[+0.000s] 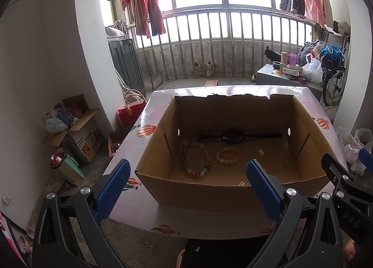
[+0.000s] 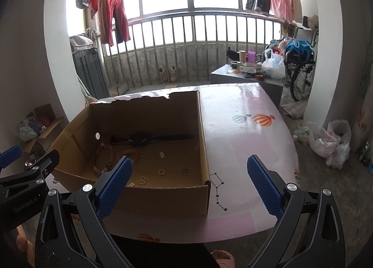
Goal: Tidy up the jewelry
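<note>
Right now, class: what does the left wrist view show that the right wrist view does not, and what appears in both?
Only the left wrist view shows the cardboard box's left outer side and the red bag on the floor beyond it.

Only the right wrist view shows the bare pink table right of the box and a butterfly-shaped charm inside it.

Both show the black watch, the multicoloured bead bracelet, and open grippers: left gripper, right gripper.
</note>
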`<action>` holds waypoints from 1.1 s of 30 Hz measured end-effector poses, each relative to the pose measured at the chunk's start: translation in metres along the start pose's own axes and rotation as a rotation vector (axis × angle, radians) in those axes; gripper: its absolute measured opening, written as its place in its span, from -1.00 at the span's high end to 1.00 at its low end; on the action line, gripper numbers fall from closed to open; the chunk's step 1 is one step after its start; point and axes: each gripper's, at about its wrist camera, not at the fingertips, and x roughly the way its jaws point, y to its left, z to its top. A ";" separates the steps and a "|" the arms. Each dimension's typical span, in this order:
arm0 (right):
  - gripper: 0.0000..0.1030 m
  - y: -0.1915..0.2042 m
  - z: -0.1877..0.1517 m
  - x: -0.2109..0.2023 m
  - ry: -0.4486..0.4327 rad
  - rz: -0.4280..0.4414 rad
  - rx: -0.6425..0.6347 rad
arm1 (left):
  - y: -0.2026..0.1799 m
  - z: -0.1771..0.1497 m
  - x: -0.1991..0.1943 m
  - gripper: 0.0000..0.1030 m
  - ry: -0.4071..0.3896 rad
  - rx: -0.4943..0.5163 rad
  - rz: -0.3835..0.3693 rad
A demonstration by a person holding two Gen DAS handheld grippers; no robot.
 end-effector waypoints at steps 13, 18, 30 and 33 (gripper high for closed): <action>-0.84 0.001 0.002 -0.005 0.000 -0.007 -0.010 | 0.002 0.001 -0.003 -0.89 -0.003 -0.004 -0.008; -0.84 0.003 0.003 -0.009 -0.012 -0.010 -0.017 | 0.003 0.001 -0.004 -0.89 -0.003 -0.002 -0.007; -0.84 0.002 0.004 -0.008 -0.009 -0.005 -0.026 | 0.002 0.001 -0.008 -0.89 -0.003 0.001 -0.014; -0.84 0.003 0.004 -0.008 -0.009 -0.007 -0.023 | 0.002 0.002 -0.006 -0.89 0.002 0.000 -0.012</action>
